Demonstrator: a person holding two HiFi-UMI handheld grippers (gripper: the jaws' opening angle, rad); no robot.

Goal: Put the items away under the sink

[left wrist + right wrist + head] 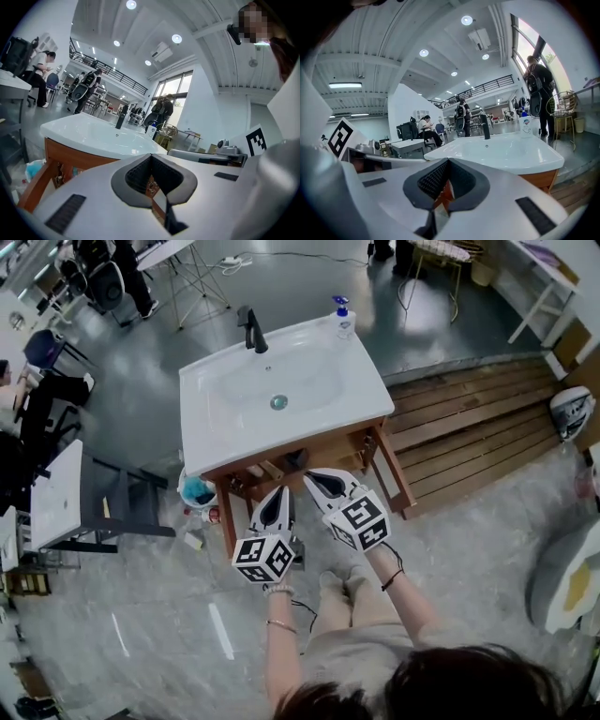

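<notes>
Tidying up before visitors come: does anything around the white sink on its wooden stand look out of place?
Yes. A white bag with blue contents, a small red-and-white container and a small pale box lie loose on the grey floor beside the wooden stand, not stowed beneath the white sink.

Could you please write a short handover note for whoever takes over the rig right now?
Left gripper: shut, empty.
Right gripper: shut, empty.
Both are held side by side in front of the wooden stand, pointing at it.
Things: the soap bottle stands on the sink at its back corner. A white tub with something blue in it, a small bottle and a small pale item sit on the floor at the stand's left in the head view.
Done: cannot tell; the space under the sink is mostly hidden.
Left: probably the floor items, perhaps the soap bottle too.
</notes>
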